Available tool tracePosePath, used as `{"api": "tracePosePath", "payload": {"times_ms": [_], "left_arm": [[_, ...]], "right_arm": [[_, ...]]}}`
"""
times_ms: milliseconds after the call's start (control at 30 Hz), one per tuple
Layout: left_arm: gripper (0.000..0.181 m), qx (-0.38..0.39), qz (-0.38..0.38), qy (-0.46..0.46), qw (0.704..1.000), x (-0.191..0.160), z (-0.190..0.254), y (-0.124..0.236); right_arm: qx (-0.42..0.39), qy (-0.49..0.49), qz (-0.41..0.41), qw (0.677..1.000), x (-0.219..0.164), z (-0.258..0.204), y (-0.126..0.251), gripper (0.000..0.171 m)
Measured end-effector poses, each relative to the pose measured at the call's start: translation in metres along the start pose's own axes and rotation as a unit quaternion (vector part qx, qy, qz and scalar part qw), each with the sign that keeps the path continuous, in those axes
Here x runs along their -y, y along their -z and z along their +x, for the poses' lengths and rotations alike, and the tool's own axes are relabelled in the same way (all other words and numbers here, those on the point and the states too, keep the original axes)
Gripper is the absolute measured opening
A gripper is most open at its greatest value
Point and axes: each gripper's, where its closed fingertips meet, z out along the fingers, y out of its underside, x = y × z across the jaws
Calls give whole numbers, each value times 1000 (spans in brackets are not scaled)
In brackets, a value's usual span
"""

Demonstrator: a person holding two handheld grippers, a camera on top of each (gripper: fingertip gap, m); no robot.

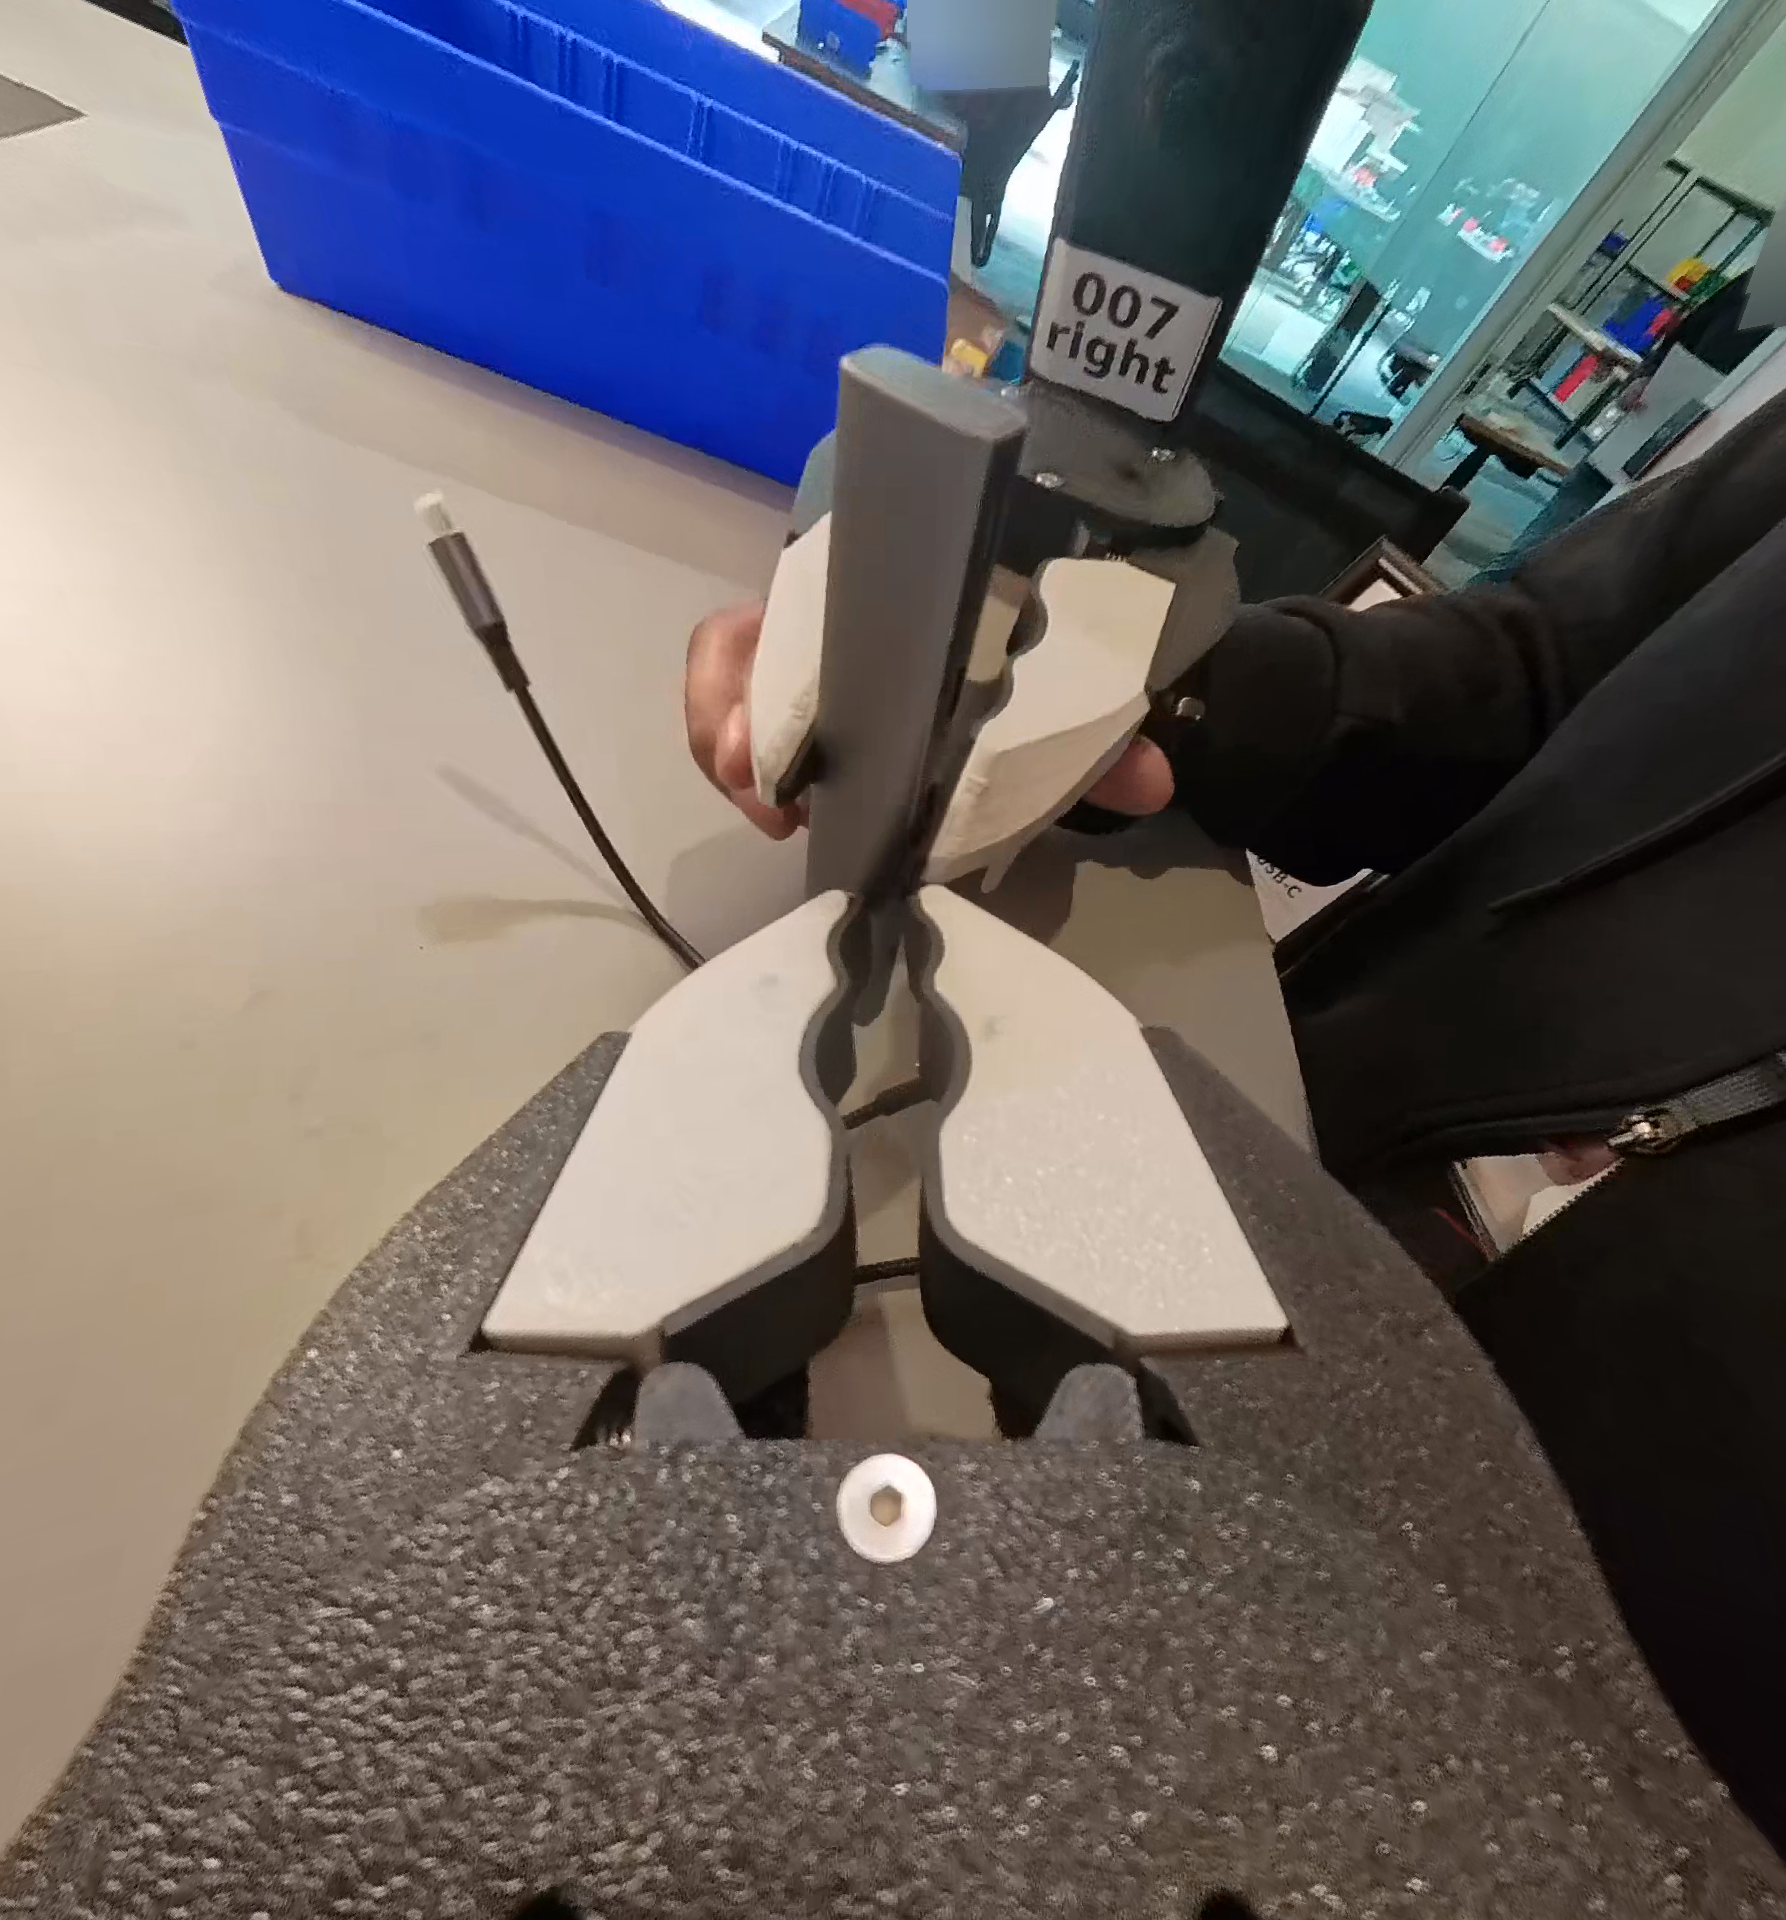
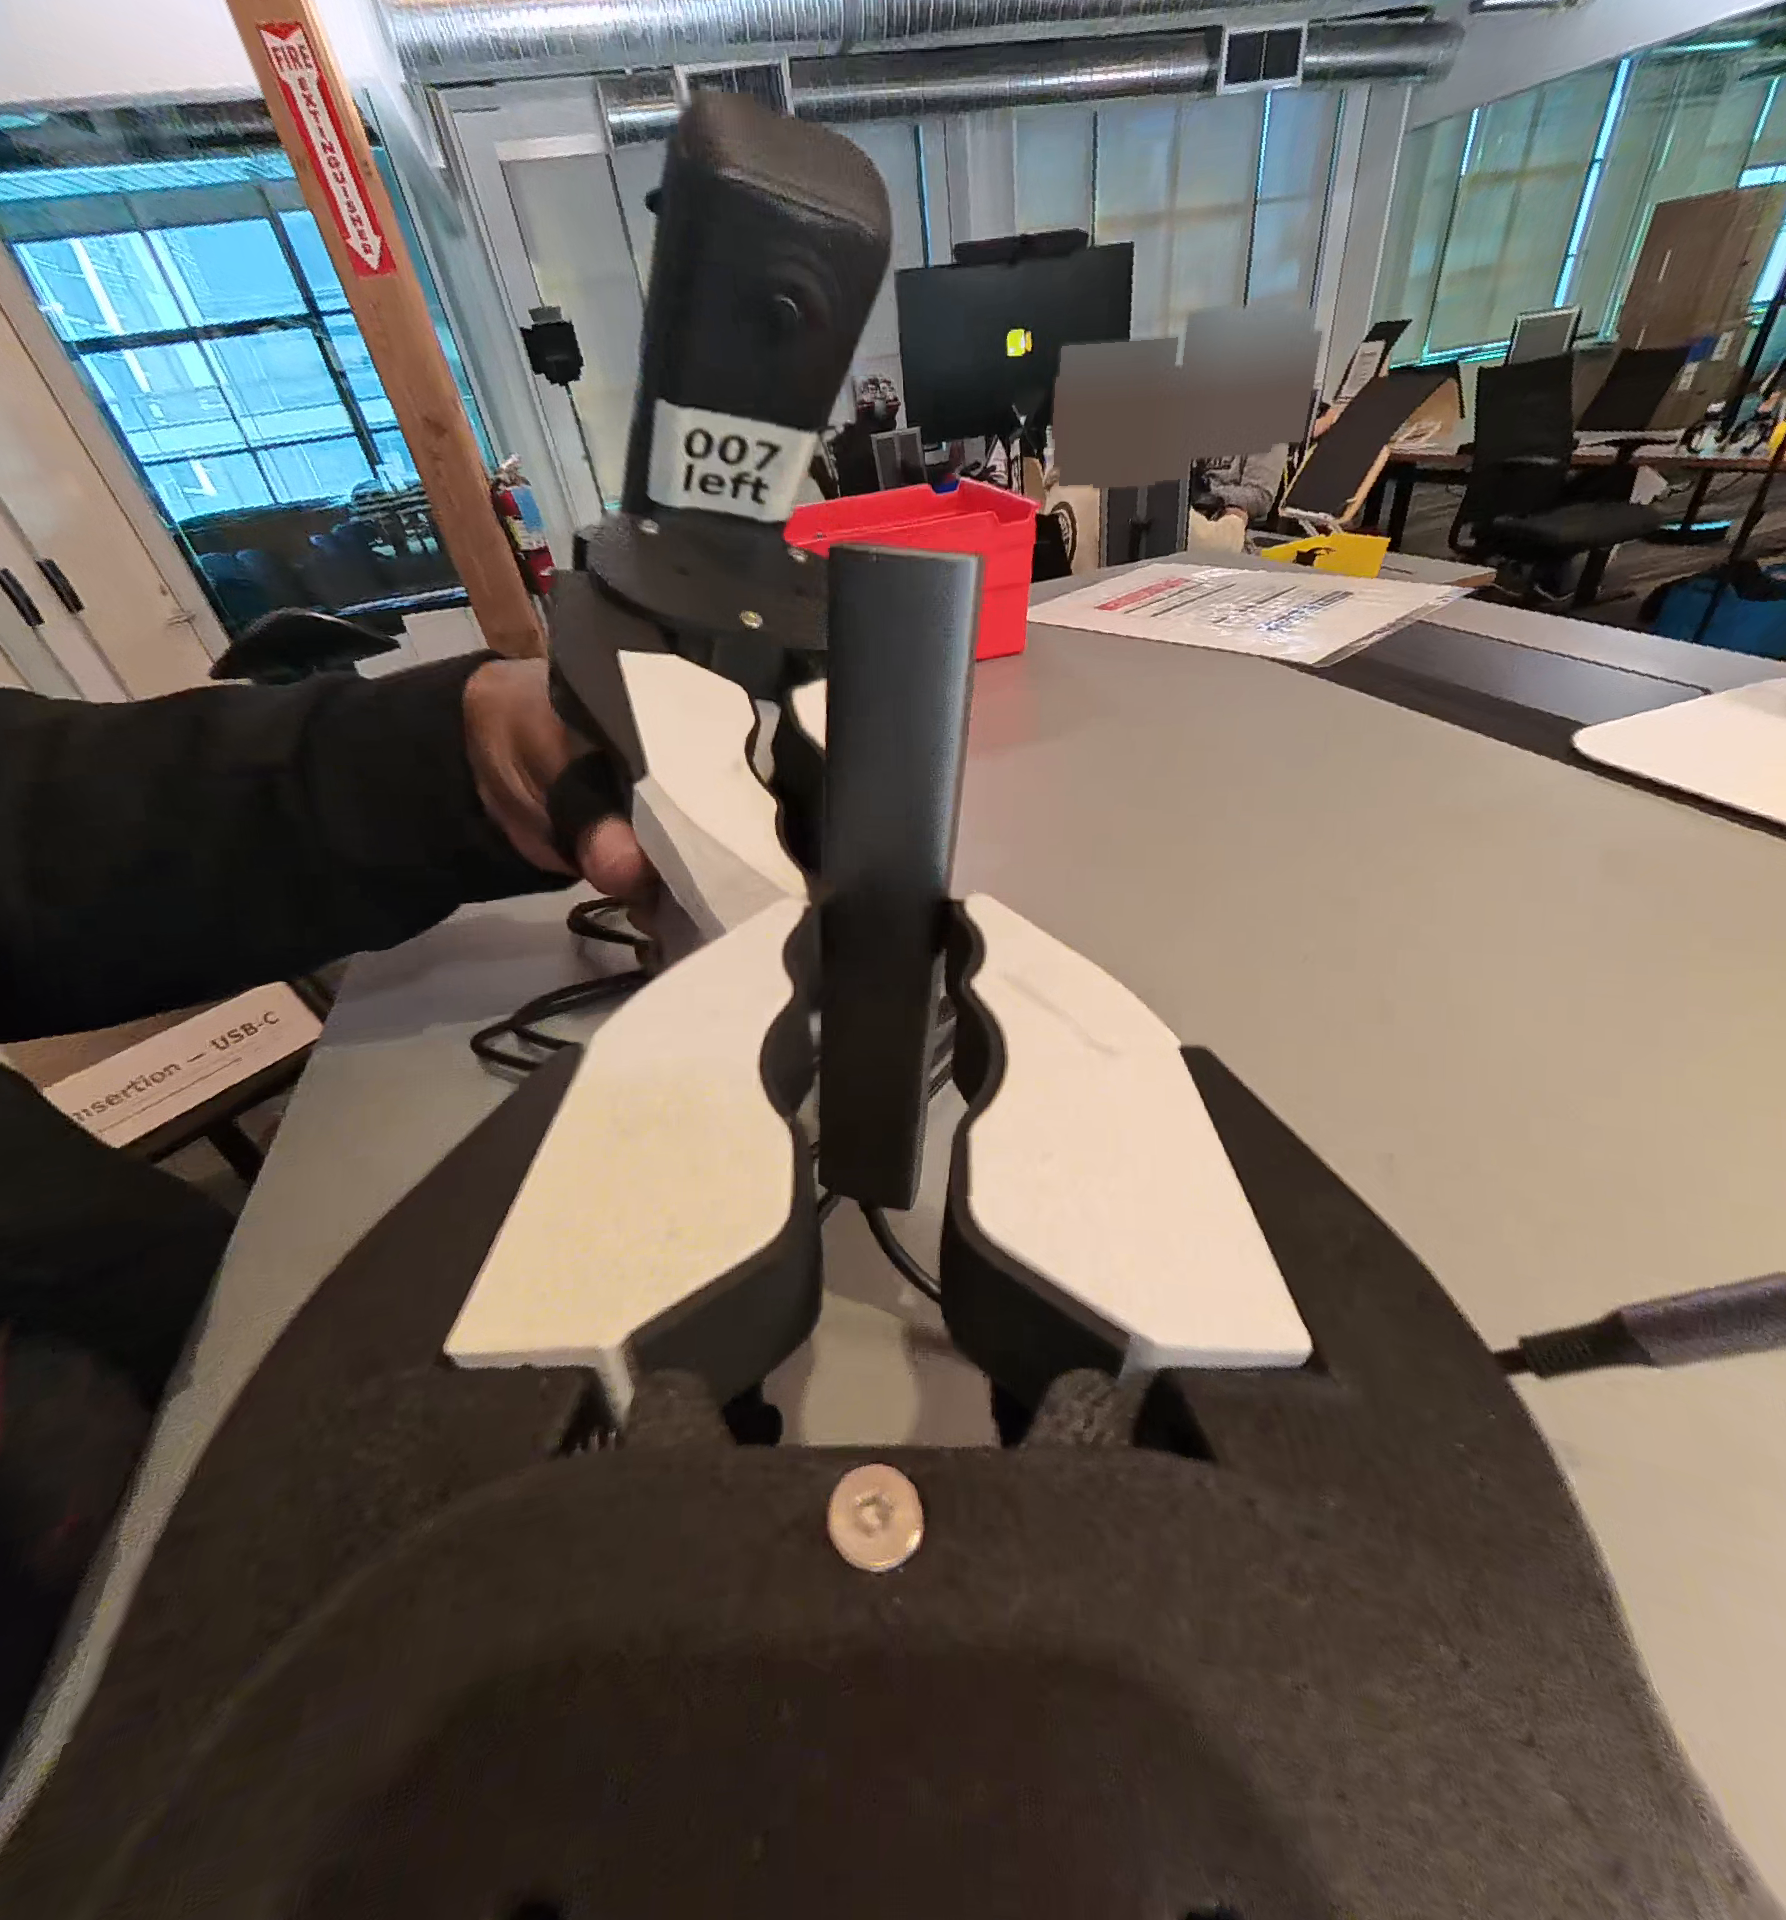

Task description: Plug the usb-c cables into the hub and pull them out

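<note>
My right gripper (image 2: 884, 914) is shut on a dark grey hub (image 2: 899, 727) and holds it upright above the grey table. In the left wrist view the hub (image 1: 910, 582) stands on end in that right gripper (image 1: 868, 810). My left gripper (image 1: 884, 902) is closed on a black USB-C cable (image 1: 878, 1110) at the hub's lower edge. The plug itself is hidden between the tips. In the right wrist view its white fingers (image 2: 702, 769) sit behind the hub. A second cable plug (image 1: 465, 582) lies loose on the table; it also shows in the right wrist view (image 2: 1699, 1330).
A blue bin (image 1: 577, 208) stands at the far side of the table. A red bin (image 2: 930, 561), a printed sheet (image 2: 1242, 608) and a white mat (image 2: 1720, 758) lie beyond the hub. A label card (image 2: 182, 1070) lies at the left edge. Black cable loops (image 2: 556, 1008) lie on the table. The tips of both grippers are at nearly the same place.
</note>
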Motion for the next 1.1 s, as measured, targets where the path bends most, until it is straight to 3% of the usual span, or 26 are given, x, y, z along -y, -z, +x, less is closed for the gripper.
{"api": "tracePosePath", "payload": {"times_ms": [267,433,567,800,967,1100], "left_arm": [[23,95,-29,18,995,-3,-5,21],[27,135,-125,81,980,-45,16,32],[29,166,-157,109,967,-73,26,23],[33,189,-131,81,970,-68,23,-4],[33,202,-153,157,955,-81,22,-24],[33,213,-157,190,946,-90,19,-33]], "right_arm": [[-71,38,-80,993,-7,21,22,22],[-126,74,-205,968,-21,41,43,22],[-112,62,-242,962,-25,39,43,23],[-76,37,-291,953,-53,41,14,22],[-116,34,-369,921,-98,58,15,22],[-126,41,-373,918,-104,56,20,22]]}}
